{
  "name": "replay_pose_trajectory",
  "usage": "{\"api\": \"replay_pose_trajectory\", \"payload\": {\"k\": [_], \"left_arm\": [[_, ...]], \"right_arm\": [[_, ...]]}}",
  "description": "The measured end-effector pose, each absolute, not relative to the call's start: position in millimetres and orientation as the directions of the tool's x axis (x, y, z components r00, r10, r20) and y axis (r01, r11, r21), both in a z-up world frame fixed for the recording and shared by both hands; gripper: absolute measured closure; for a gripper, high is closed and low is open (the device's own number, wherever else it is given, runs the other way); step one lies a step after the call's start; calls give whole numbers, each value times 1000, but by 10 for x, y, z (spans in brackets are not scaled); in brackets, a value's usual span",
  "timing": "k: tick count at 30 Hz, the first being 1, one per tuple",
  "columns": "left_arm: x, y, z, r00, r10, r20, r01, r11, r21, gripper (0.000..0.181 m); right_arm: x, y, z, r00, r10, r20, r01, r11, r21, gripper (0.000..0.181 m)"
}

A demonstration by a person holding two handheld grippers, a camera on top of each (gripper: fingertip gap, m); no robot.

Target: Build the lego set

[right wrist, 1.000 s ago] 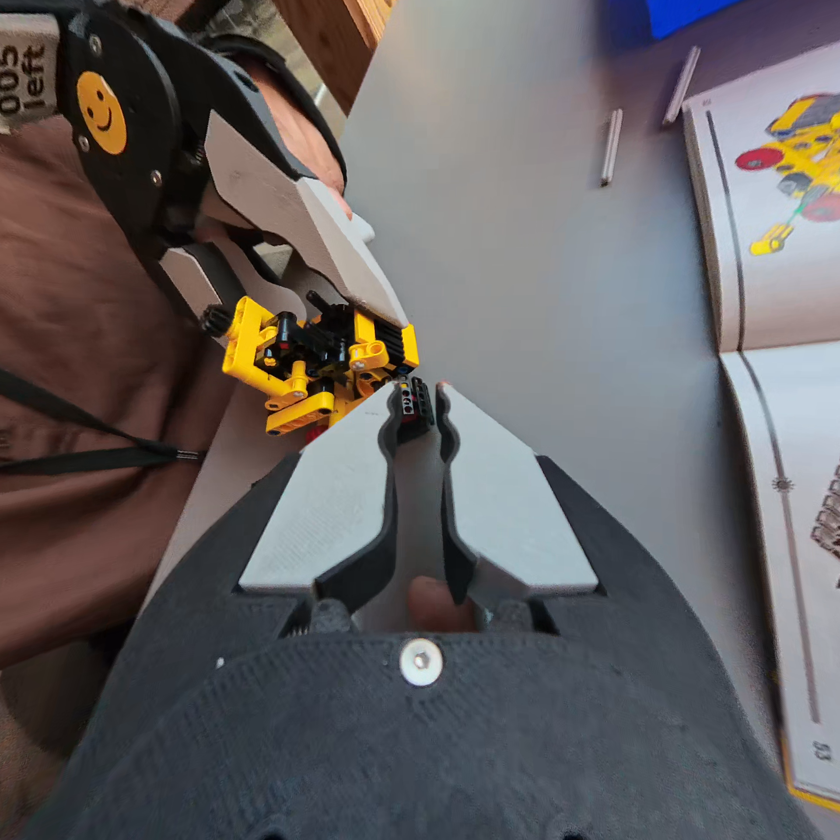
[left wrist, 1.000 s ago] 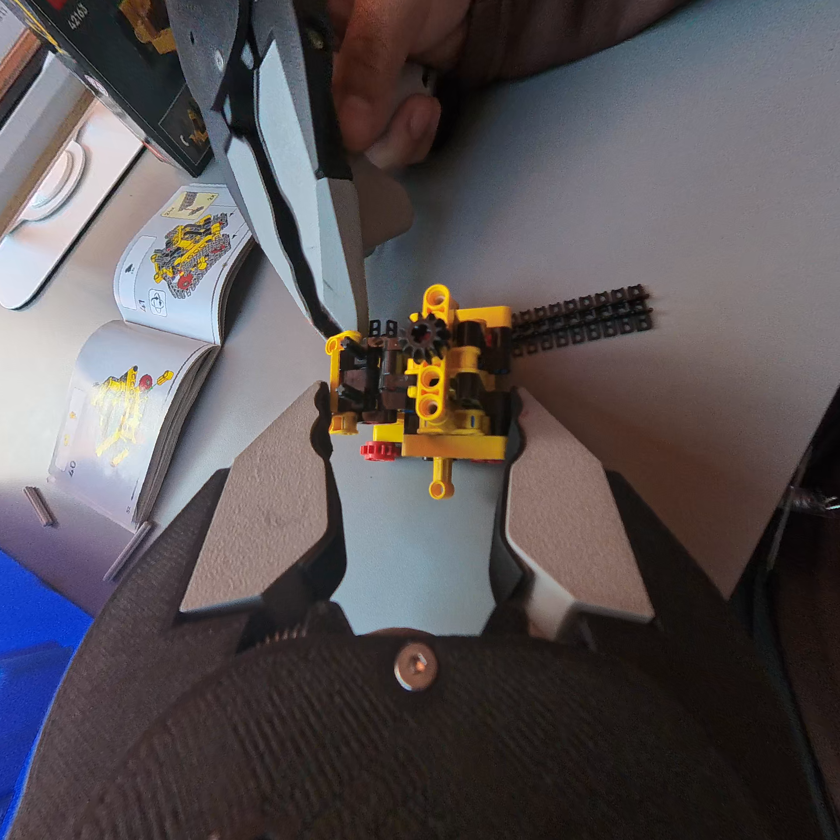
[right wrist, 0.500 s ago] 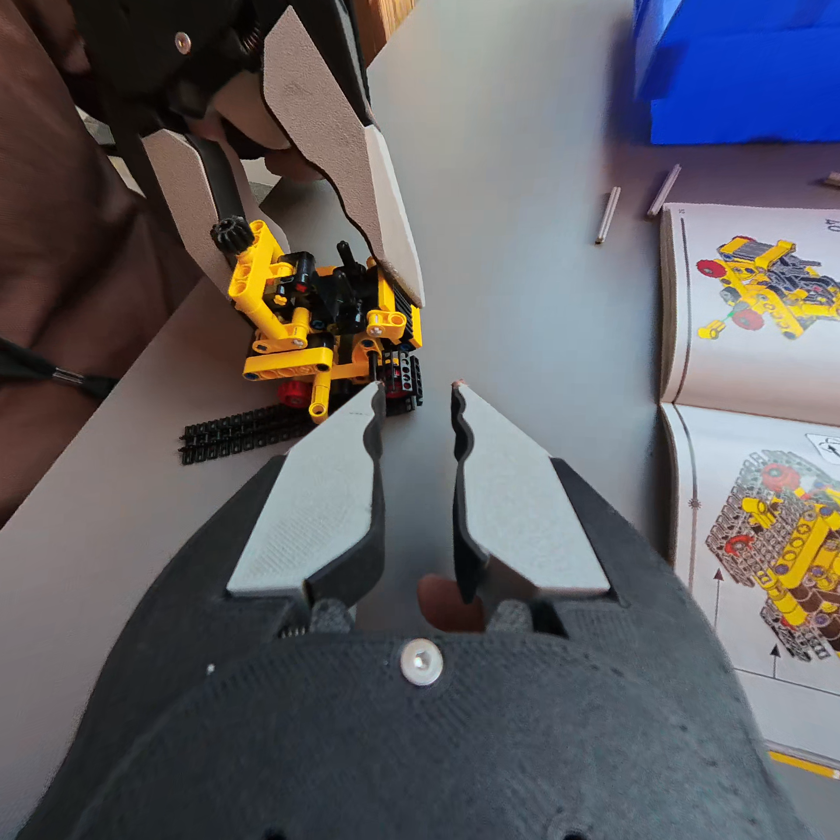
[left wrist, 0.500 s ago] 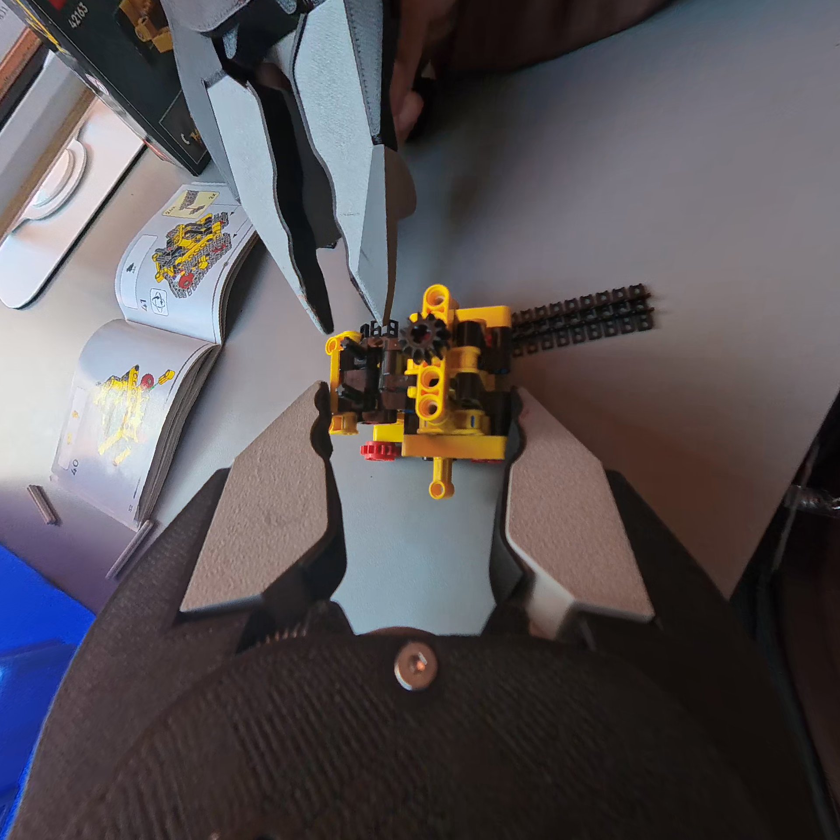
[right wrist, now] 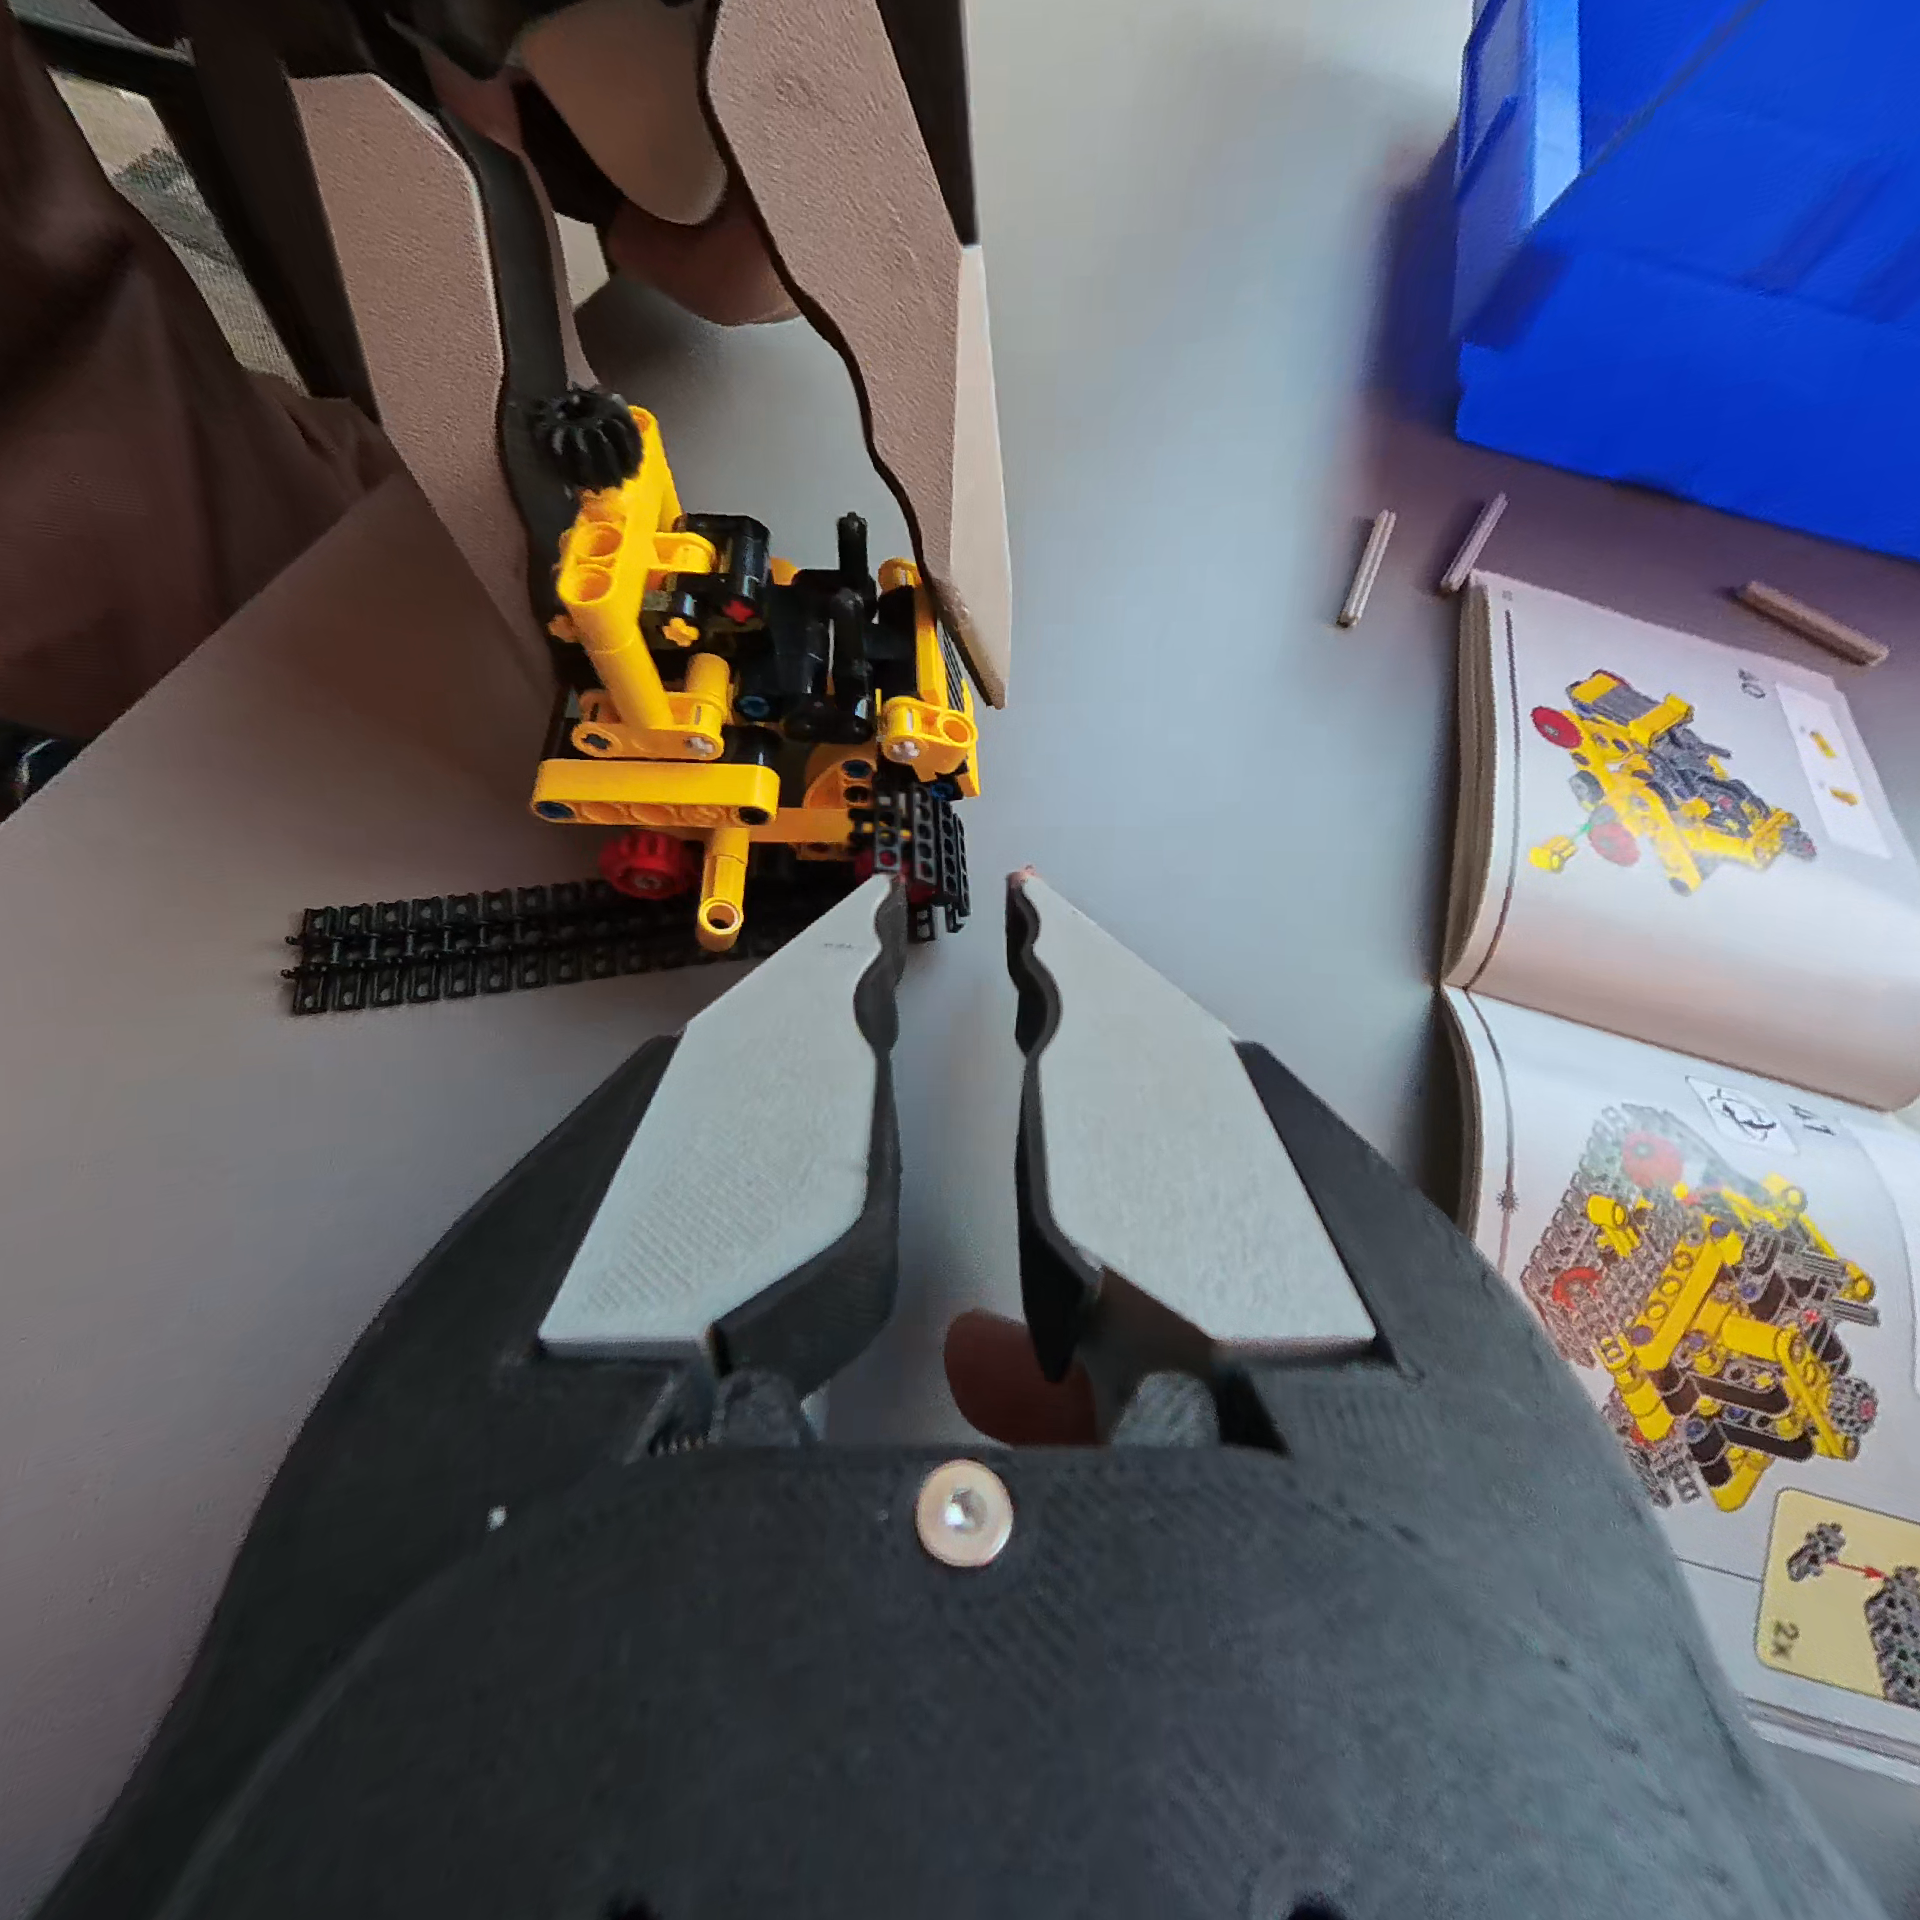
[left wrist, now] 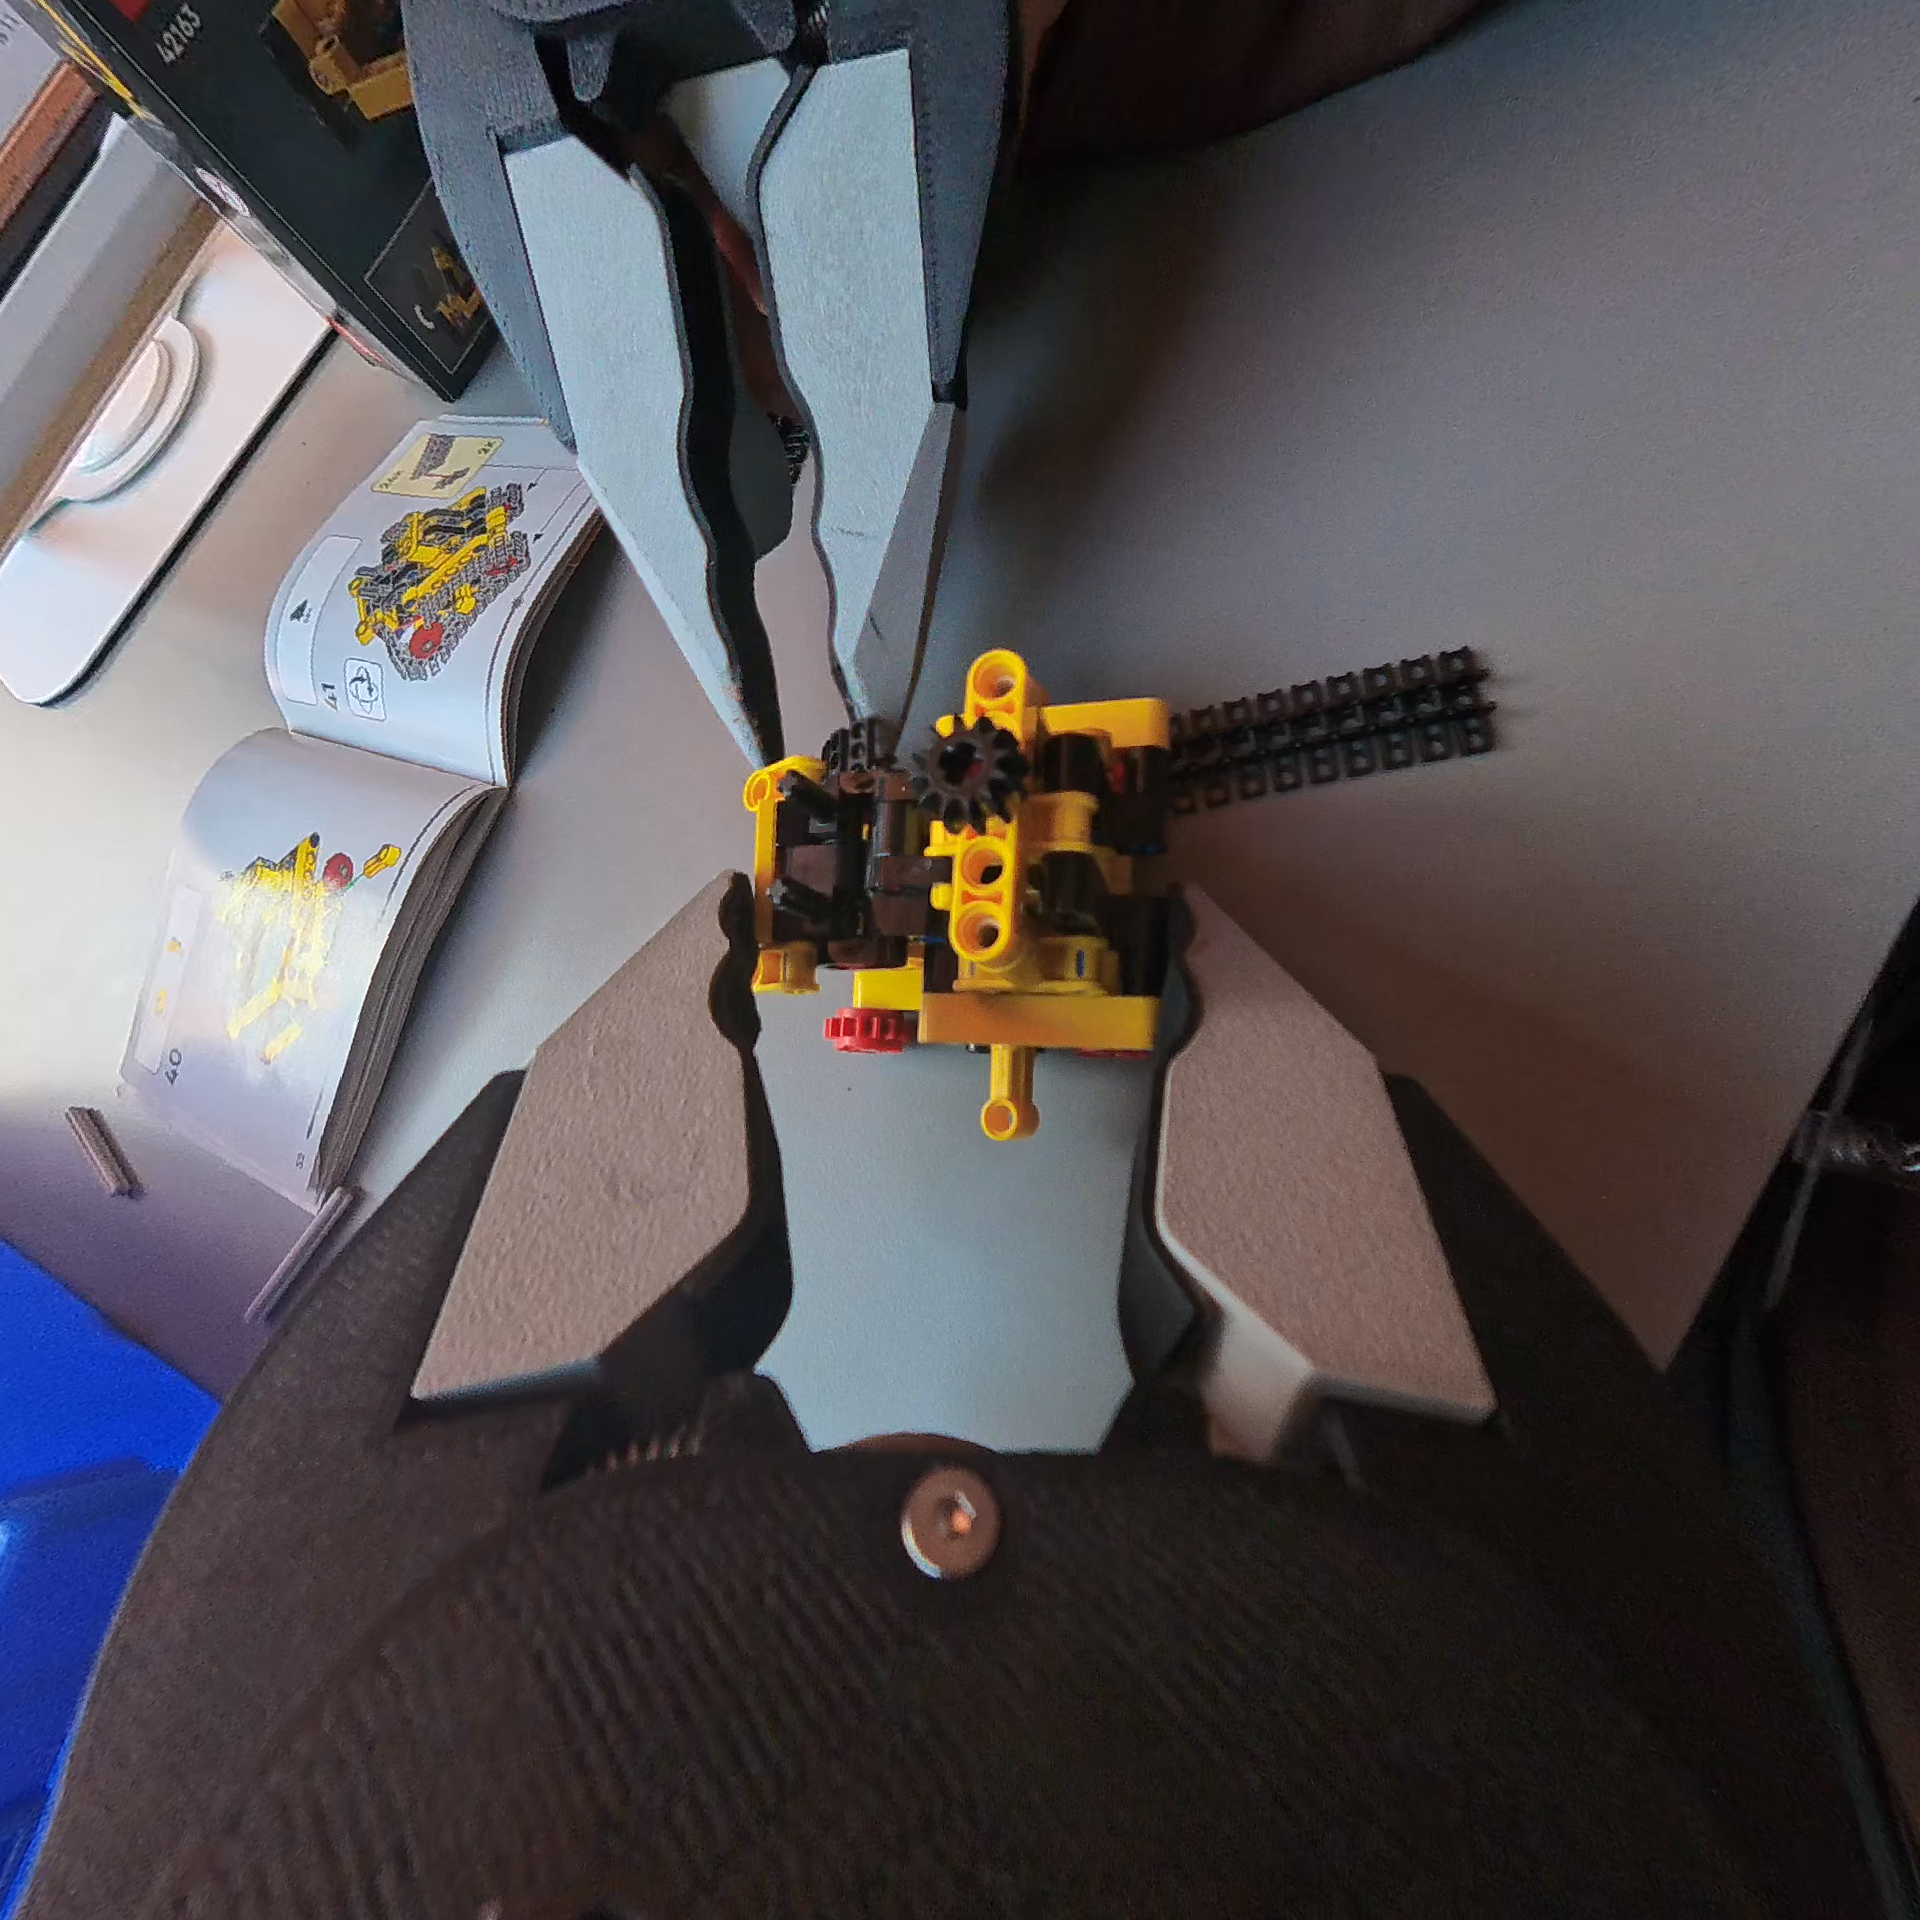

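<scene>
The yellow and black lego model (left wrist: 997,873) stands on the grey table (left wrist: 1455,416). My left gripper (left wrist: 956,914) is shut on it, one finger on each side. In the right wrist view the model (right wrist: 727,707) sits between the left gripper's fingers (right wrist: 914,364). A short black track piece (right wrist: 920,842) hangs at the model's near corner. My right gripper (right wrist: 956,888) is slightly open and empty, its tips just short of that piece. In the left wrist view the right gripper (left wrist: 810,722) comes down from above. A long black track strip (right wrist: 468,945) lies beside the model.
An open instruction booklet (right wrist: 1662,831) lies to the right, with a blue bin (right wrist: 1714,260) behind it and thin grey axles (right wrist: 1361,566) in between. The set's dark box (left wrist: 312,156) stands at the back. The table edge (left wrist: 1766,1143) runs close on the right in the left wrist view. The gap from one gripper's tips to the other's is roughly 4 centimeters.
My right gripper let go of the short black track piece at the model's corner, opened a little and swung back from it. The left gripper and model stayed put.
</scene>
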State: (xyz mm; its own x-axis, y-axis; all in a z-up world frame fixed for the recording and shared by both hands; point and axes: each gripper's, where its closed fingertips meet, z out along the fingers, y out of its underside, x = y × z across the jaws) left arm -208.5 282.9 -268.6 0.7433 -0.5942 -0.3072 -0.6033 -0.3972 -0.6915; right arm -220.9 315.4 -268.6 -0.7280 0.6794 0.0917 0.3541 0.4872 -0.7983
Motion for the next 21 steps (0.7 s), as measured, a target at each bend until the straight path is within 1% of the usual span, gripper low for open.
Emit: {"api": "replay_pose_trajectory", "payload": {"k": [4,8,14,21], "left_arm": [[-2085,2829,-2686,744,-593,-308,-605,-400,-689,105],[-2086,2832,-2687,745,-590,-311,-607,-405,-684,105],[-2100,2856,-2686,751,-579,-316,-605,-412,-682,105],[-2130,2906,-2683,766,-557,-319,-594,-426,-682,105]], "right_arm": [[-2207,3134,-2624,-728,683,63,350,449,-822,175],[-2252,3160,-2610,-702,711,-36,411,363,-836,181],[-2296,3191,-2608,-670,732,-124,471,291,-833,181],[-2359,3260,-2678,-616,761,-201,553,237,-798,181]]}}
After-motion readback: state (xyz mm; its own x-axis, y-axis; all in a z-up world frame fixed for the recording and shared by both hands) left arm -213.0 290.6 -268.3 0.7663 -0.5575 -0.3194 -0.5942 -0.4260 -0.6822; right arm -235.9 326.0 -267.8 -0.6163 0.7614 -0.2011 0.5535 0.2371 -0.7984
